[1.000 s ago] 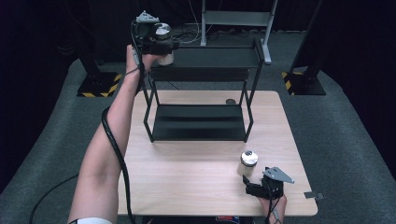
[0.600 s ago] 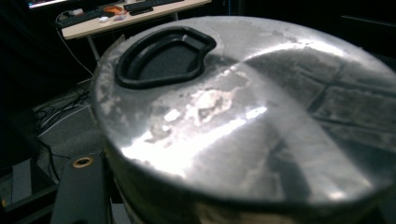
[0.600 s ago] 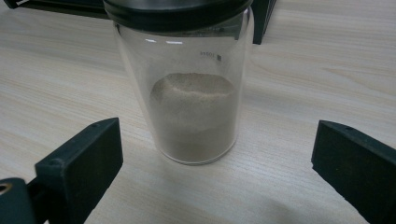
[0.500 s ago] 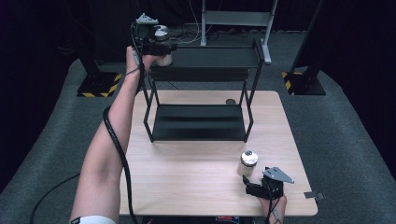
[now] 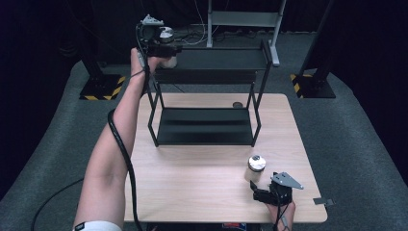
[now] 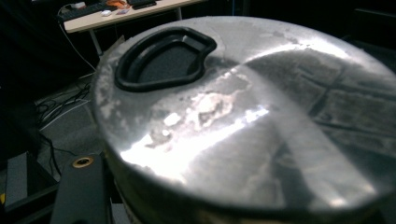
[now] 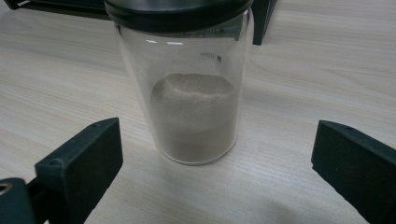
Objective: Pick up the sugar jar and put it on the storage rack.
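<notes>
The left gripper (image 5: 163,45) grips a jar (image 6: 243,116) at the rack's (image 5: 211,72) far-left top shelf; the right gripper (image 5: 260,192) stands wide beside a near-right jar (image 5: 255,167).

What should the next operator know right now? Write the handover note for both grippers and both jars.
Left gripper: shut on the metal-lidded jar, held at the left end of the rack's top shelf; not yet released.
Right gripper: open, jaws either side of the powder jar without touching it; the jar stands upright on the table.
Done: first jar brought up to the shelf.
Left: likely set it down, let go, then grip the second.
</notes>
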`<state>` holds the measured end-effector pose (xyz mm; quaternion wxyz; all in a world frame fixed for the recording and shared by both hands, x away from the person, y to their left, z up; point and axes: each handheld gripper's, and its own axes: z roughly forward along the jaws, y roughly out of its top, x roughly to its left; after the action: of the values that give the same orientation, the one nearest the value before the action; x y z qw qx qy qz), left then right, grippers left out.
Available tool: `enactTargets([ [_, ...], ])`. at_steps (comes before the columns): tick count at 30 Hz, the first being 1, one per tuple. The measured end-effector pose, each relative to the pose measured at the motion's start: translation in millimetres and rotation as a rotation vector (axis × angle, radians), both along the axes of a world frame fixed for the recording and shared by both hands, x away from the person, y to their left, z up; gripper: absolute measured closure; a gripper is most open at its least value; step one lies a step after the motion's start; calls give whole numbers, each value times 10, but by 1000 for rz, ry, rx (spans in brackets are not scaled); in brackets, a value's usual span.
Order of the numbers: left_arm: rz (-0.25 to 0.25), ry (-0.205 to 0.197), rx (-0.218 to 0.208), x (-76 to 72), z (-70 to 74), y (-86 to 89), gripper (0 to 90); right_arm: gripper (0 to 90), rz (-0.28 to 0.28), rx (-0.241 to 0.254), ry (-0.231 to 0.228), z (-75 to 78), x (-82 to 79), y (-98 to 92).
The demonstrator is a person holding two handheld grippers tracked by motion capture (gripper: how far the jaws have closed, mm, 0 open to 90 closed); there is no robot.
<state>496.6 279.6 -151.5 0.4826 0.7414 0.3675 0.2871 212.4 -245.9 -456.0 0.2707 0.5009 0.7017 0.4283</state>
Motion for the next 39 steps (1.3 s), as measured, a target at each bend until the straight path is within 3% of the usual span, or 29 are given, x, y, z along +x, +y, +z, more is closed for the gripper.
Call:
enactTargets([
  [10, -2, 21, -58, 55, -58, 79, 301, 16, -1, -1, 1, 1, 0, 3],
  [34, -2, 43, -29, 71, 15, 57, 297, 17, 1, 0, 2, 2, 3, -1],
  [39, 6, 62, -9, 53, 90, 51, 201, 17, 0, -1, 1, 2, 2, 1],
])
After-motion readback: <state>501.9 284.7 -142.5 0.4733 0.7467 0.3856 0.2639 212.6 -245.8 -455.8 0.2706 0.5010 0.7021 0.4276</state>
